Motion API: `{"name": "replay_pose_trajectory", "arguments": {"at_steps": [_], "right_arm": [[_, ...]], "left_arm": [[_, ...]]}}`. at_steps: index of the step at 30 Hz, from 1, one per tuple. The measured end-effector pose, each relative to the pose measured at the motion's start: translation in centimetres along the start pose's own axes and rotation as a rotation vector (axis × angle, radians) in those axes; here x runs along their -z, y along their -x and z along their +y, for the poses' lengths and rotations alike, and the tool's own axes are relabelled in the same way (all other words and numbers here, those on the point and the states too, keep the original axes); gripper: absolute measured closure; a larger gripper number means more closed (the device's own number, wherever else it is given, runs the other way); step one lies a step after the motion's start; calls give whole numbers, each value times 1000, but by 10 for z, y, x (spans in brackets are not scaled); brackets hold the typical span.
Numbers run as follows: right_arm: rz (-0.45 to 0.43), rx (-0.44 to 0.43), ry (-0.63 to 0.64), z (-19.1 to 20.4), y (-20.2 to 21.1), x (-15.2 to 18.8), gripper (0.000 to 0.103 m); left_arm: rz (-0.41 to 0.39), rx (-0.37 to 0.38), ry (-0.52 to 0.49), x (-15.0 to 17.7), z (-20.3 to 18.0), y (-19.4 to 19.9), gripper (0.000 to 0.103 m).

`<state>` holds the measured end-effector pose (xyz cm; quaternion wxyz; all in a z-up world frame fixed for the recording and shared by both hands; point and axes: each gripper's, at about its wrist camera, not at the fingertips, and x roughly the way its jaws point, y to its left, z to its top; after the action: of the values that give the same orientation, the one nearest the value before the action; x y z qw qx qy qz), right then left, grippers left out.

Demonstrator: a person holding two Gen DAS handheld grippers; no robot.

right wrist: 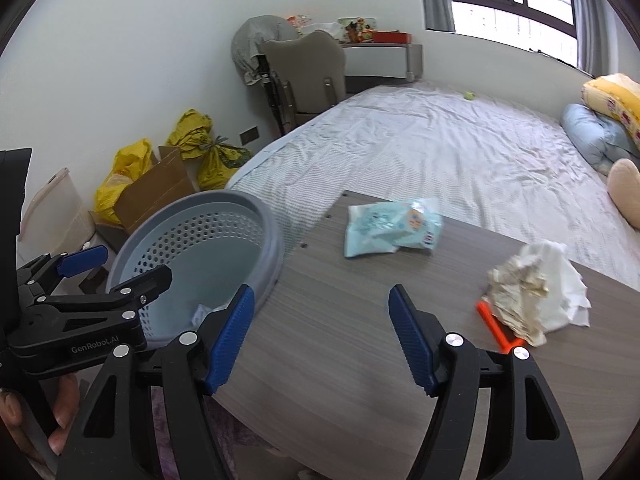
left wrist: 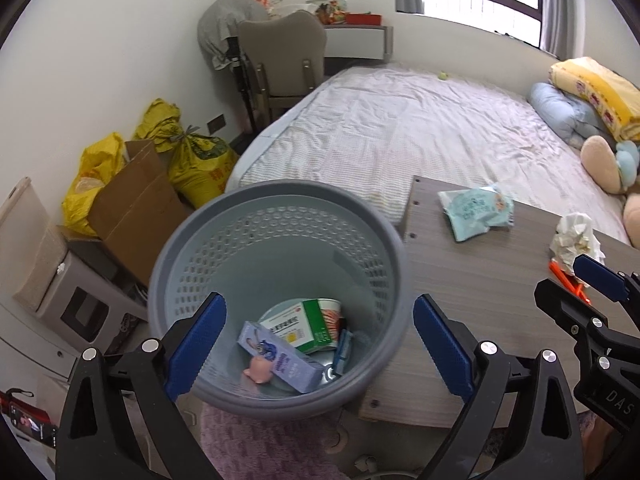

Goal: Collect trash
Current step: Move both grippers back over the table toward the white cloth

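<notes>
Two blue-padded fingers of the left gripper (left wrist: 318,344) fill the foreground, spread wide with nothing between them, hanging over the mouth of a grey perforated wastebasket (left wrist: 280,216). Inside the basket lie a green and white box (left wrist: 308,326), a pale purple box (left wrist: 276,360) and a small pink figure (left wrist: 259,370). The basket stands just beside the left edge of a grey wood-grain table (right wrist: 340,360).

From the right wrist, the right gripper (right wrist: 322,338) hangs over bare tabletop, its blue pads parted and empty. On the table ahead of it lies a light blue wet-wipe packet (right wrist: 394,228). Further right sits a crumpled, stained tissue (right wrist: 536,296), lying over one end of an orange stick-like item (right wrist: 494,326). Packet and tissue are well apart, and neither gripper touches them.

At the lower left of the right wrist view, a person's hand (right wrist: 60,412) grips the handle of the left gripper.

Behind the table stretches a bed with a pale sheet (left wrist: 400,132). Yellow sacks (left wrist: 192,156) and a cardboard box (left wrist: 136,208) stand against the wall.
</notes>
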<state>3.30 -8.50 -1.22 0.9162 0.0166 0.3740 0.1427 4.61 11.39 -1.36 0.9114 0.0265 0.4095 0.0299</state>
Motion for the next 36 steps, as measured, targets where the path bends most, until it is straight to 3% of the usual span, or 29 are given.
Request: {"name": "replay_pose_trajectory", "arguments": {"at_steps": [16,23,36], "right_arm": [[8,233,-251,-128,41,60,36],[14,253,-297,-155,38,68,36],[33,216,-244,-165,-5,35,36]], "left_arm": [[30,129,-123,7,-91,-9,10],[44,137,-156,8,-116,-14,10],[54,128,-157,3,-130,-26,10]]}}
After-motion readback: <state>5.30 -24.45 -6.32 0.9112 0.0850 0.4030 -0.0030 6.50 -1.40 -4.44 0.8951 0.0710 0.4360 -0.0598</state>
